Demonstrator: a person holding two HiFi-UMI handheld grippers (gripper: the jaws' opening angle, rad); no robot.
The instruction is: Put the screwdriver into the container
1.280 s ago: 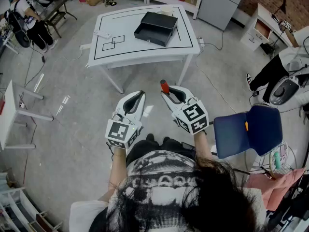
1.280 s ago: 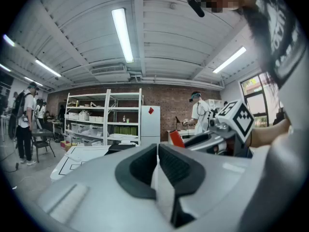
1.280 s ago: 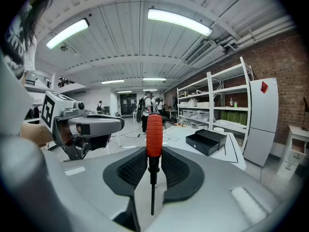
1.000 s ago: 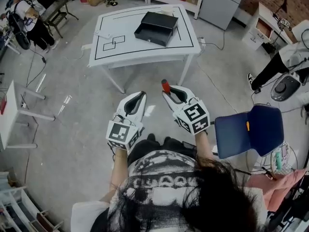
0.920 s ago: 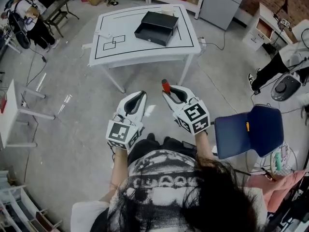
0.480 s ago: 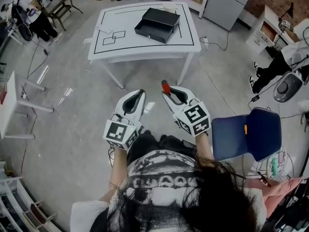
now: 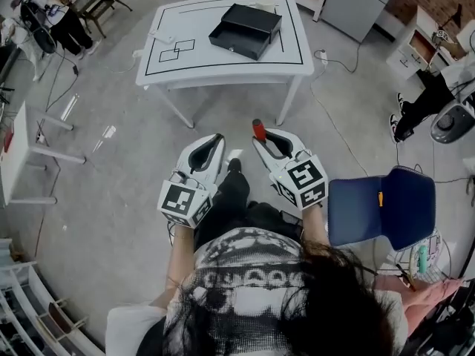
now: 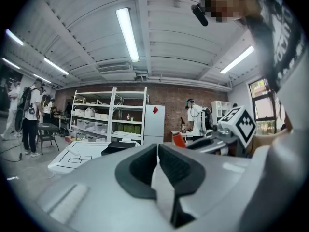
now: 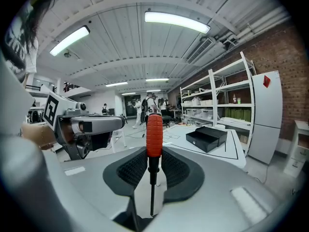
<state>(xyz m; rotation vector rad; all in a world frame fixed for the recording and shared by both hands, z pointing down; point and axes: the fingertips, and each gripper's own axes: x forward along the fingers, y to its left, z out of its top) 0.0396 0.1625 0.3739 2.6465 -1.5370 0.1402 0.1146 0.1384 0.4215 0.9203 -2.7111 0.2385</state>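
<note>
A screwdriver with a red handle stands upright between the jaws of my right gripper, which is shut on its dark shaft. Beside it my left gripper is shut with nothing in it. Both are held over the floor, short of the white table. The container, a black open box, lies on the far right part of that table. From the left gripper view the red handle shows to the right.
A blue chair stands close at my right. A small white table is at the left. People stand at the back left, another person at the right. Shelves and a fridge line the brick wall behind the table.
The person has stepped forward, so the table and the black box sit a little nearer. Both grippers keep their pose, and the screwdriver stays in the right one.
</note>
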